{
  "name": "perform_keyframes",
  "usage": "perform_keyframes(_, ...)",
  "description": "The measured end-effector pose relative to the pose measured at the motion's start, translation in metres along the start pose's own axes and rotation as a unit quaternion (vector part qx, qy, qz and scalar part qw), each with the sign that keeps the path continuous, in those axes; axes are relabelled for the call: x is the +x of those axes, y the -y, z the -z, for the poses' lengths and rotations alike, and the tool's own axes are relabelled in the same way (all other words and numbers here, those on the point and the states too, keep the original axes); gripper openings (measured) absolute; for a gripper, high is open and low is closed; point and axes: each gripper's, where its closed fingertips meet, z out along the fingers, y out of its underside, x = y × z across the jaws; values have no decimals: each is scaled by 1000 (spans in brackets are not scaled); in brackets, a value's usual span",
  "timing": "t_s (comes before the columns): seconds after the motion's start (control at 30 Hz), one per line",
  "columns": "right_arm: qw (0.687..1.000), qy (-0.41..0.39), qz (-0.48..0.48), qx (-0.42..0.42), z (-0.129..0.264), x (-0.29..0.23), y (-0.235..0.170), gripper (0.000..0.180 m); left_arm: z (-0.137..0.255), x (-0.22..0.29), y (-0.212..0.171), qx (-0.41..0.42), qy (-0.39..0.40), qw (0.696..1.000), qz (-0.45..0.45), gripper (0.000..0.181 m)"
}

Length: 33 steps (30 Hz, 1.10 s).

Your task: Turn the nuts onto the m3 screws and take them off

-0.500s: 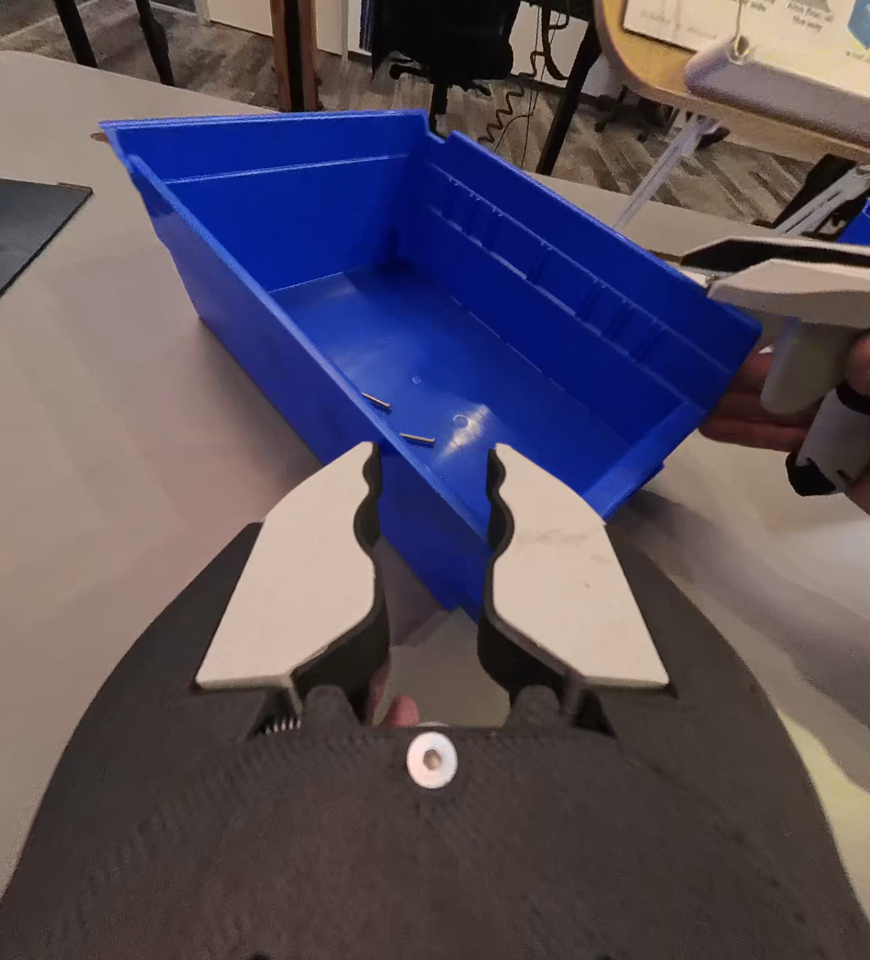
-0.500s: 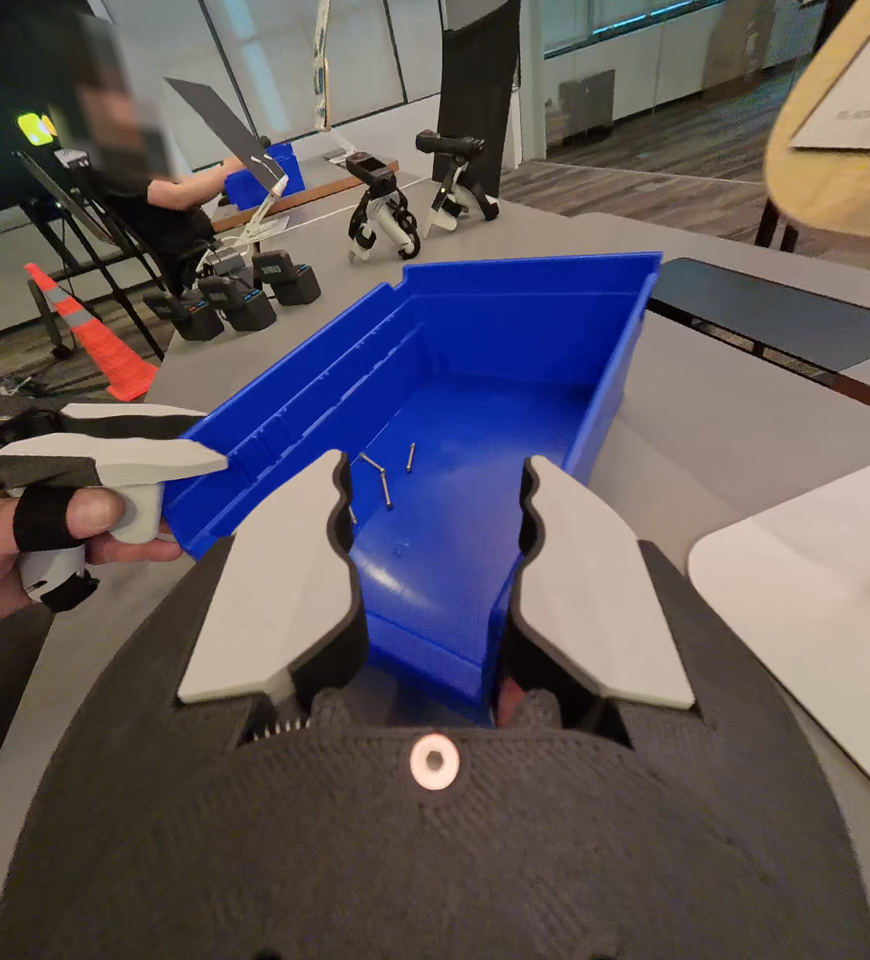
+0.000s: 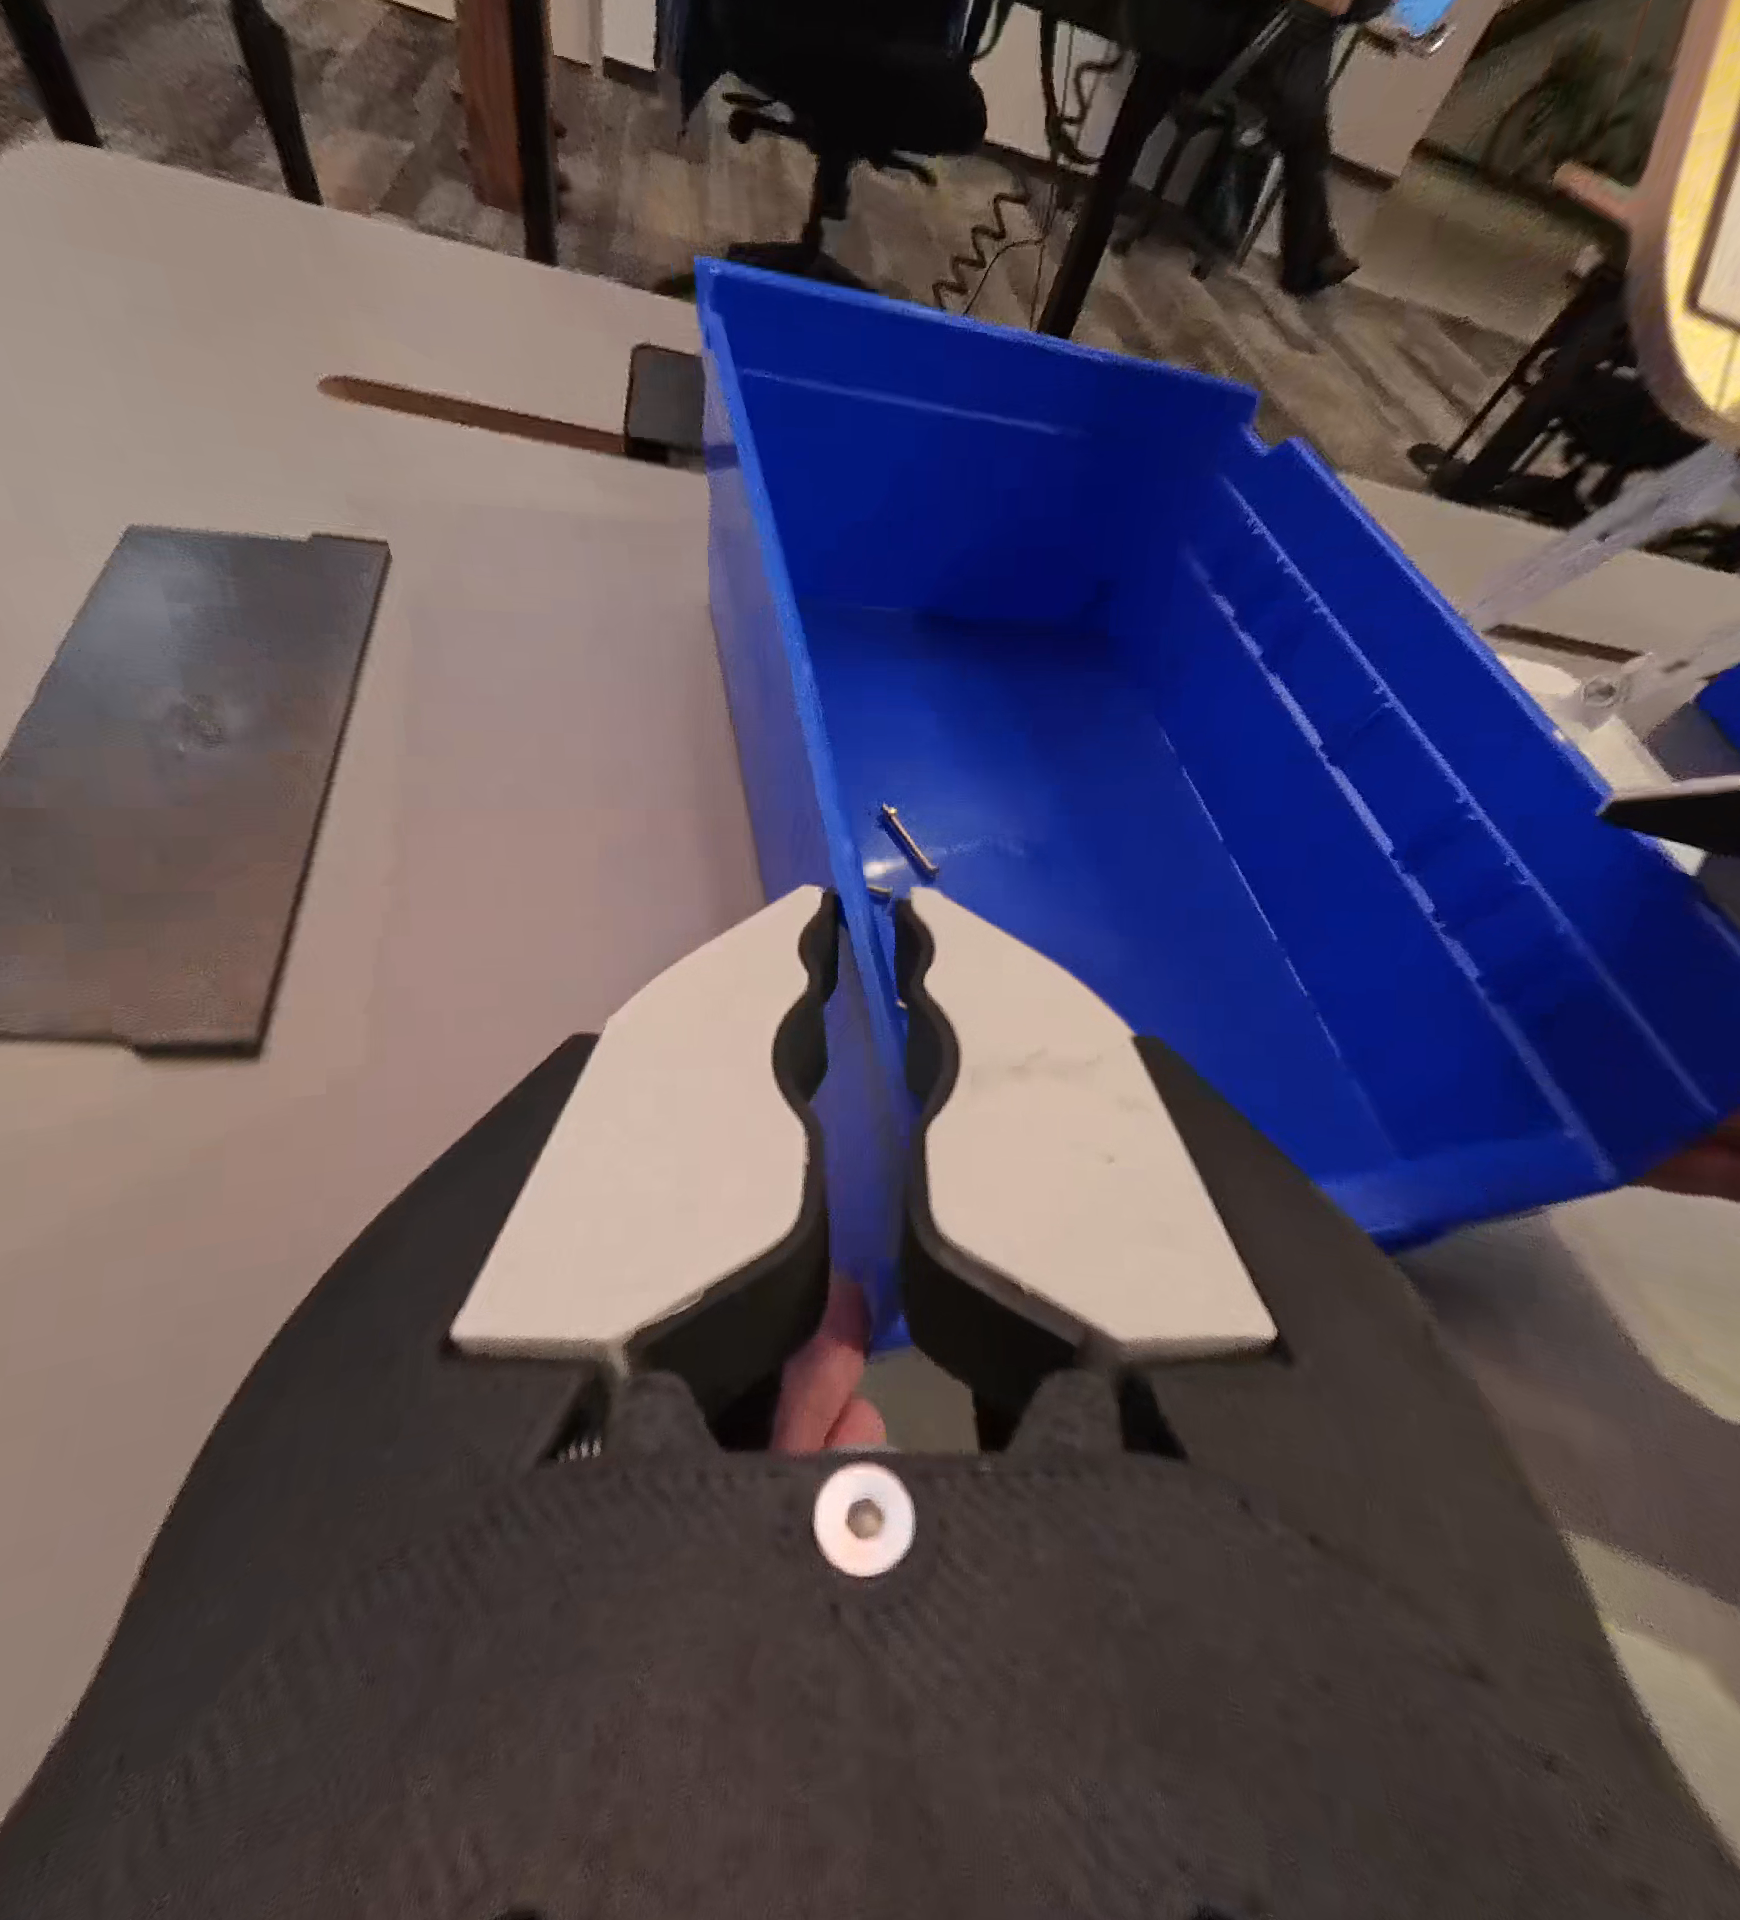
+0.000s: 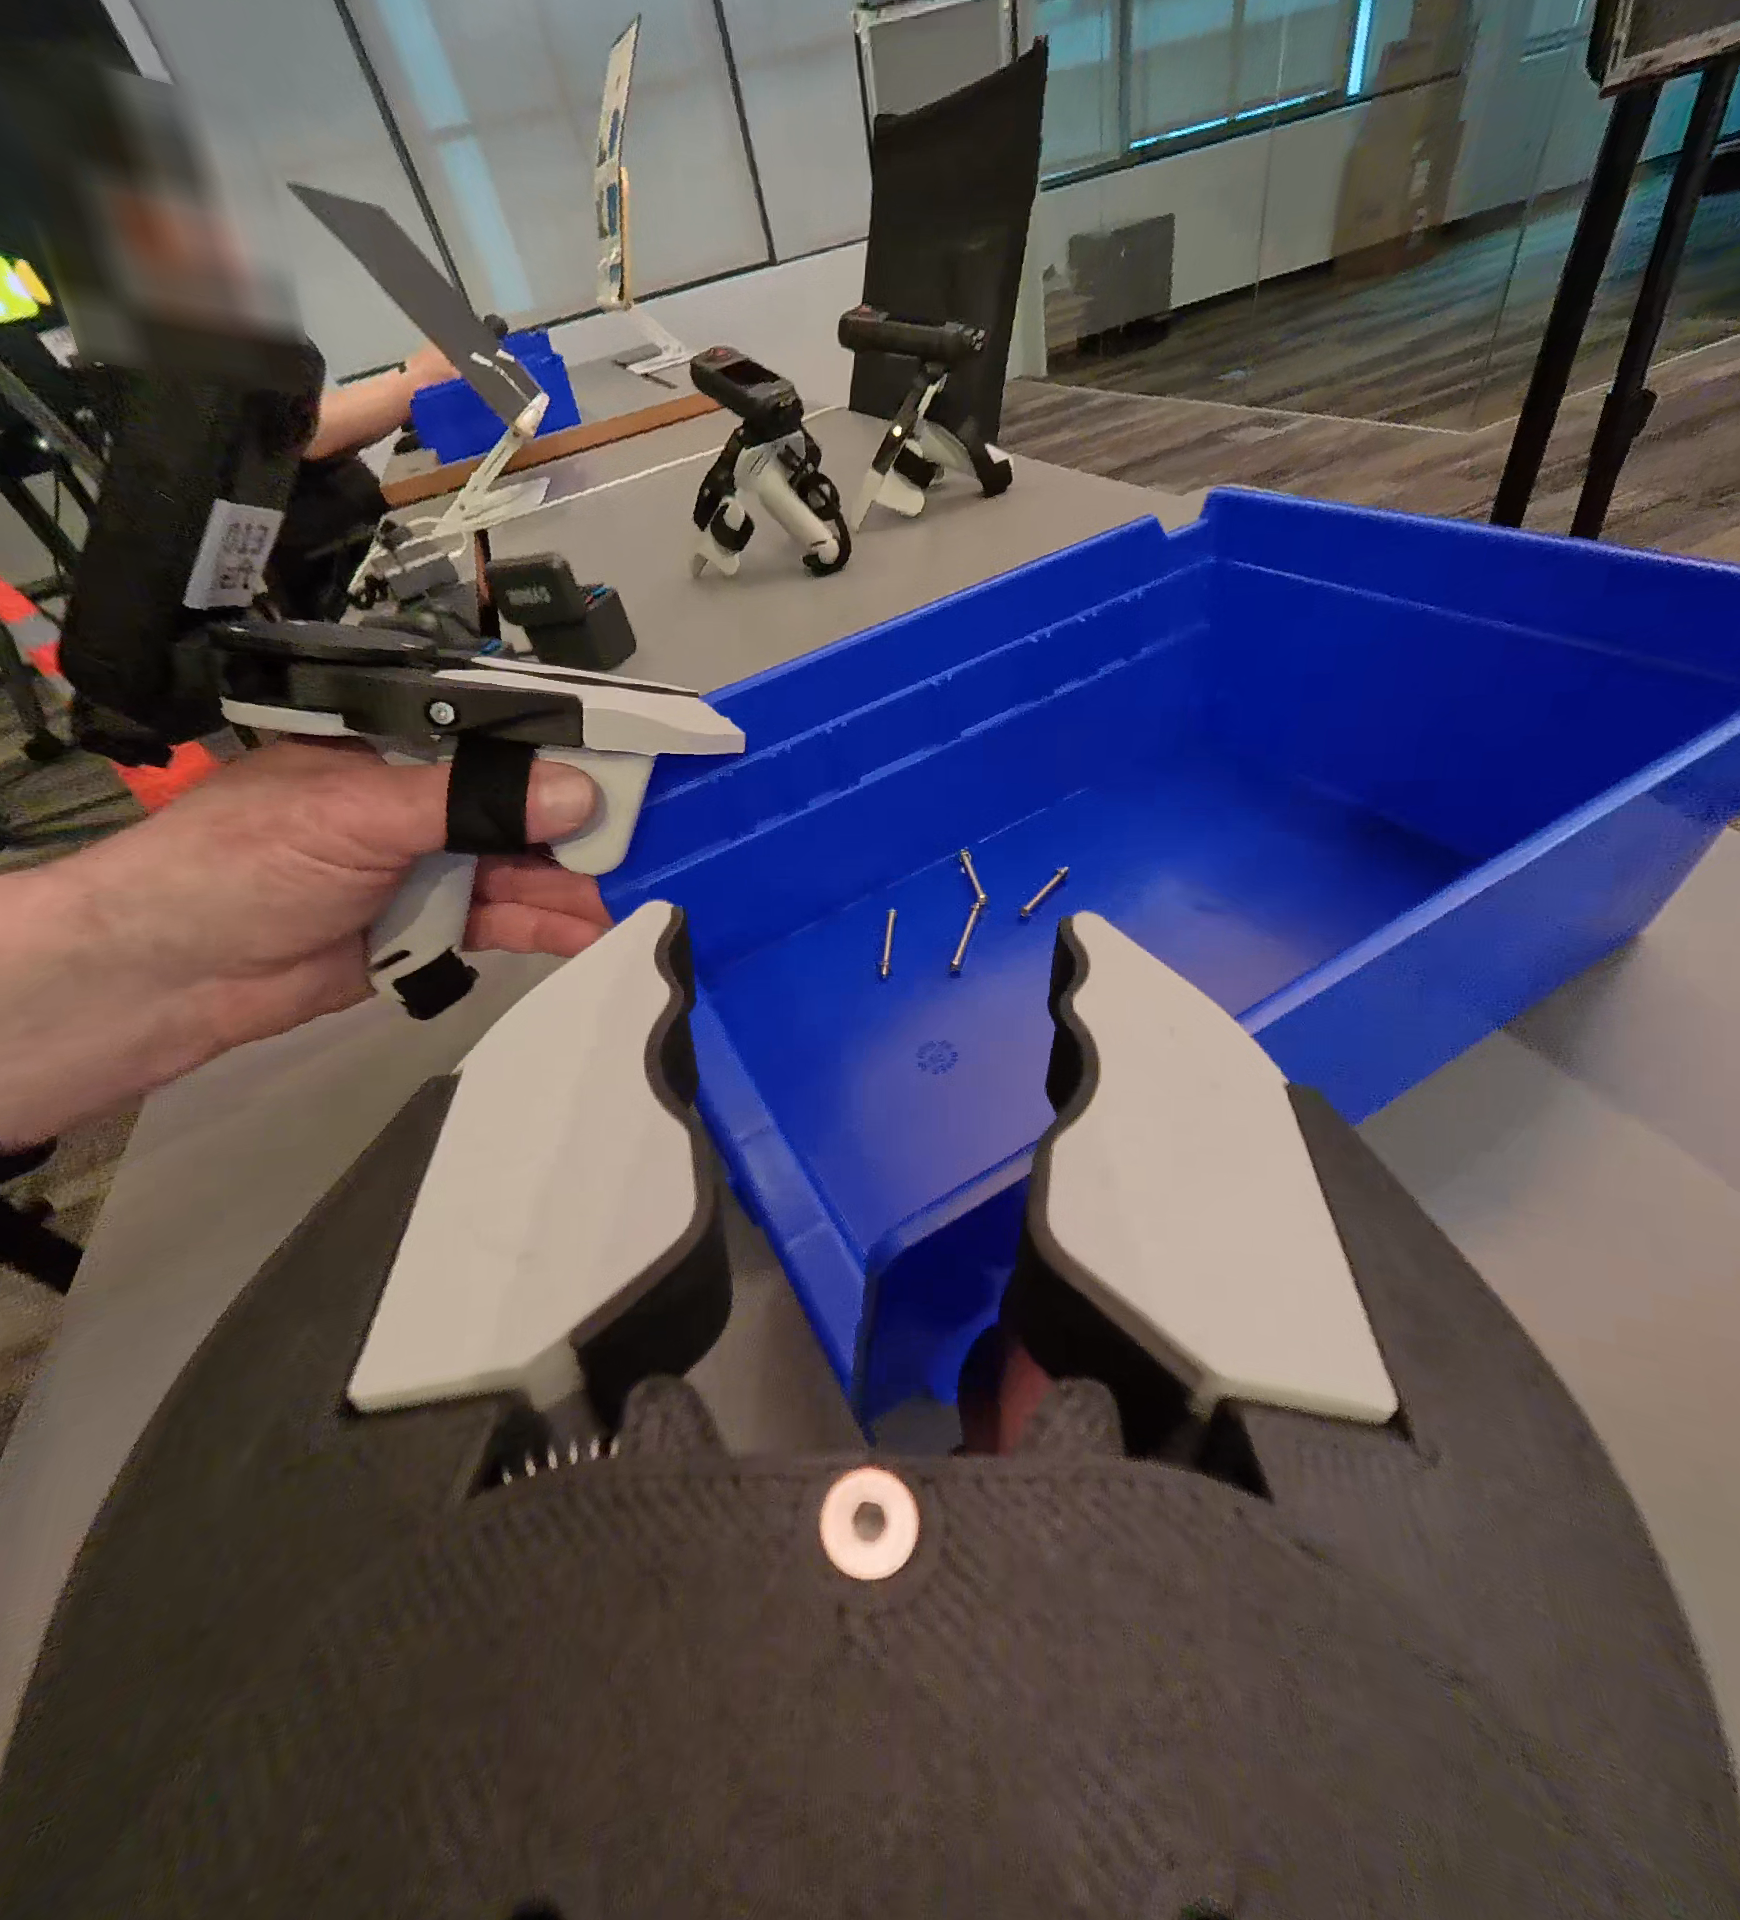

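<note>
since half a second ago the left gripper (image 3: 864, 914) has closed from open onto the near side wall of the blue bin (image 3: 1468, 862); its fingers (image 3: 668, 1132) sit one each side of the wall, pinched tight on it. bin has also swung in the left view, dark plate (image 3: 149, 790) on the grey table (image 3: 481, 727) now well to its left.

right gripper (image 4: 866, 935) jaws are apart, straddling the bin's low front corner, nothing held. bin (image 4: 1468, 727) sits on the table (image 4: 1572, 1195).

screws (image 4: 959, 914): four thin metal ones lying loose on the bin floor, clustered just past the right gripper's tips, two of them touching end to end. from the left view only a couple show (image 3: 907, 836), right by the clamped wall. nuts: can't make any out, too small to tell whether any are on the screws.

left gripper seen from the right view (image 4: 710, 727): tips at the bin rim, hand (image 4: 253, 914) wrapped on the grip, black strap over one finger.

background: other grippers (image 4: 772, 488) parked on the far table, orange cone (image 4: 14, 634) on the floor.
</note>
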Motion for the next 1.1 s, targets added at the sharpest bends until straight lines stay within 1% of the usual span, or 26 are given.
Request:
perform_keyframes(0.03,1000,0,-7,5,-7,2,2,66,-5,-8,5,4,-1,1000,1,8)
perform_keyframes(0.13,999,-11,-20,23,-25,8,8,64,-25,-26,19,-2,1,999,-36,6)
perform_keyframes(0.27,999,-24,-23,34,-48,12,14,64,-49,-48,35,2,-12,999,-38,5)
perform_keyframes(0.37,998,-21,-38,39,-55,18,18,62,-58,-55,41,4,-22,999,-40,5)
perform_keyframes(0.5,999,3,-39,35,-53,18,17,63,-54,-55,46,10,-27,998,-57,12)
perform_keyframes(0.57,998,8,-36,42,-46,18,18,64,-44,-59,58,41,-8,998,-56,17)
perform_keyframes(0.63,999,6,-22,38,-38,17,17,62,-30,-59,73,61,17,995,-81,19)
perform_keyframes(0.73,999,13,10,38,-20,13,13,59,-10,-44,92,61,32,990,-124,20)
perform_keyframes(0.8,998,24,34,36,-6,10,10,57,-6,-24,95,31,28,986,-161,20)
perform_keyframes(0.83,998,28,48,30,1,10,7,57,-8,-14,93,6,27,984,-176,19)
perform_keyframes(0.9,997,29,73,23,16,11,0,54,-18,5,83,-51,16,980,-190,14)
perform_keyframes(1.0,995,31,98,16,41,12,-11,50,-43,34,67,-120,-20,976,-183,12)
perform_keyframes(1.1,994,36,103,19,63,13,-21,49,-81,31,49,-178,-4,968,-176,16)
